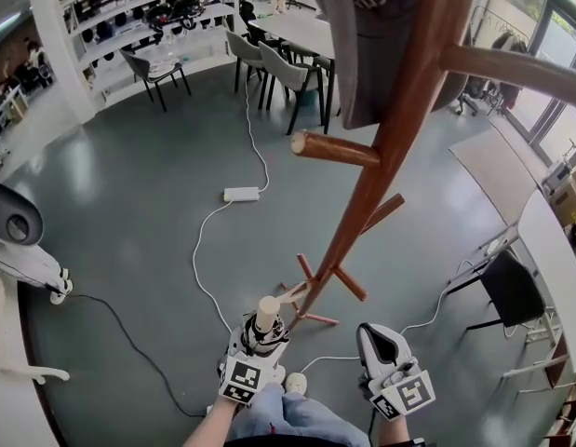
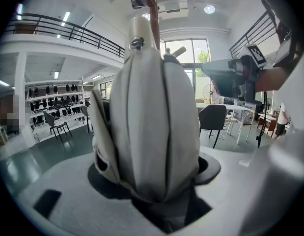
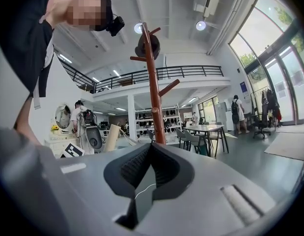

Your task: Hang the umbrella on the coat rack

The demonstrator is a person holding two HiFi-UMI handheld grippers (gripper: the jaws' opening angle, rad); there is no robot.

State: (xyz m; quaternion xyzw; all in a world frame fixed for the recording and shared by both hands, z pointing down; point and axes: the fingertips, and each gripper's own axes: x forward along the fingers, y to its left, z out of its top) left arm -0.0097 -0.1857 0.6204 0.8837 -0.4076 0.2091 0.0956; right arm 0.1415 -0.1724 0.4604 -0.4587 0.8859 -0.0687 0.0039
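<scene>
My left gripper [image 1: 261, 335] is shut on a folded beige umbrella [image 1: 266, 317], which stands upright between the jaws. The umbrella [image 2: 152, 127] fills the left gripper view, with its pale round end [image 2: 141, 26] uppermost. The wooden coat rack [image 1: 385, 147] rises just beyond it, and one bare peg [image 1: 334, 147] points left above the umbrella. Its feet [image 1: 315, 296] stand on the floor close ahead of both grippers. My right gripper [image 1: 379, 335] is to the right of the umbrella, shut and holding nothing. In the right gripper view the jaw tips [image 3: 152, 149] meet in front of the rack pole [image 3: 152, 82].
A dark garment [image 1: 381, 26] hangs high on the rack. A white power strip [image 1: 241, 194] and its cables lie on the grey floor. A black chair [image 1: 513, 291] stands at the right, a white machine [image 1: 18, 240] at the left, and tables and chairs [image 1: 288, 68] at the back.
</scene>
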